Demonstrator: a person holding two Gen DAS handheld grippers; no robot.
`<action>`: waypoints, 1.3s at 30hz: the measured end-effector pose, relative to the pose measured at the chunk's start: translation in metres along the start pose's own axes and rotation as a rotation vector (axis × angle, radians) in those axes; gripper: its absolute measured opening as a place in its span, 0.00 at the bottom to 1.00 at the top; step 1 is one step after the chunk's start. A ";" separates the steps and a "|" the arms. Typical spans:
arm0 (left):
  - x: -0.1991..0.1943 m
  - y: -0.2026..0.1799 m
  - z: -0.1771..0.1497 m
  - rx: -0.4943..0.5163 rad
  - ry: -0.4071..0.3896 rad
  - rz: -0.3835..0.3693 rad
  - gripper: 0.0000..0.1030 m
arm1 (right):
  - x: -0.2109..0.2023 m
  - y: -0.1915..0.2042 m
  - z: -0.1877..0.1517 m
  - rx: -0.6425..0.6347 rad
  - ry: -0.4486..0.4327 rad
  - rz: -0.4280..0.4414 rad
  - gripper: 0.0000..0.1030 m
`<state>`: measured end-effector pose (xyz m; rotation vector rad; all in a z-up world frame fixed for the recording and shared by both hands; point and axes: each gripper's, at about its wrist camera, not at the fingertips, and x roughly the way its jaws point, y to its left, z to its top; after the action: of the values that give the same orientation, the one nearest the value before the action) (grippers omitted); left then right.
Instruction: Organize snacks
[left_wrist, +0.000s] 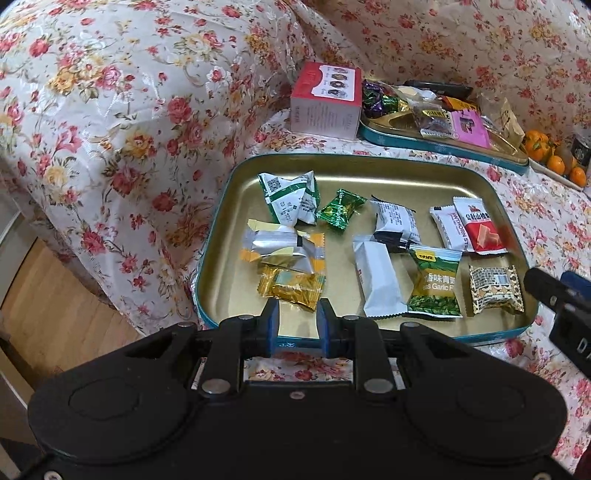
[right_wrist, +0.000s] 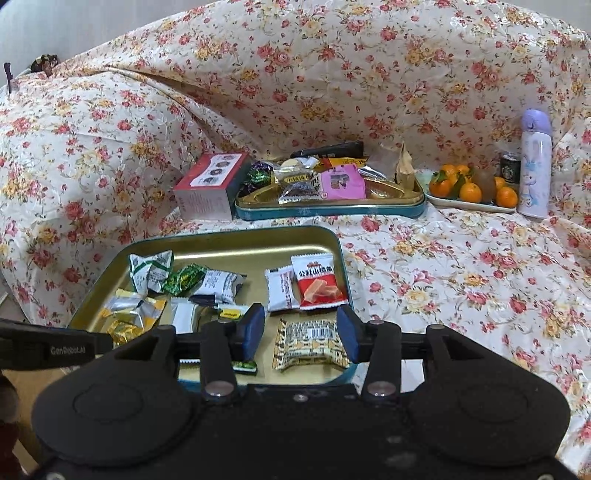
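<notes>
Gold tin tray (left_wrist: 369, 166) full of wrapped snacks, left gripper (left_wrist: 295, 317) fingers apart and empty at six o'clock, right gripper (right_wrist: 301, 334) fingers apart around a patterned snack pack (right_wrist: 310, 343), not squeezing it

A floral cloth (right_wrist: 443, 258) covers the whole surface and the rise behind it. At the far right, a white plate (right_wrist: 476, 205) holds small oranges (right_wrist: 471, 192), with 1 lilac-capped bottle (right_wrist: 535, 162) upright beside it and what may be a dark can (right_wrist: 509, 168) behind. Wooden floor (left_wrist: 48, 302) shows at the left.

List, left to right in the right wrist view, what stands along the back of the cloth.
Red box → teal tin of mixed snacks → plate of oranges → dark can → purple flask.
</notes>
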<state>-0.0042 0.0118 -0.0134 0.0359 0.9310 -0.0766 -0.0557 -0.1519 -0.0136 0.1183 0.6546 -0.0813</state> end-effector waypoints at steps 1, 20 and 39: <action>0.000 0.001 0.001 -0.005 0.002 -0.002 0.30 | 0.000 0.001 0.000 0.000 0.005 -0.004 0.46; -0.001 0.004 0.002 0.004 -0.014 -0.001 0.30 | 0.004 0.005 -0.002 -0.013 0.043 0.001 0.49; 0.001 0.000 0.001 0.025 0.011 -0.026 0.30 | 0.006 0.007 -0.004 0.010 0.060 0.003 0.49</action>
<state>-0.0025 0.0115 -0.0138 0.0471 0.9419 -0.1126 -0.0527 -0.1449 -0.0197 0.1318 0.7144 -0.0784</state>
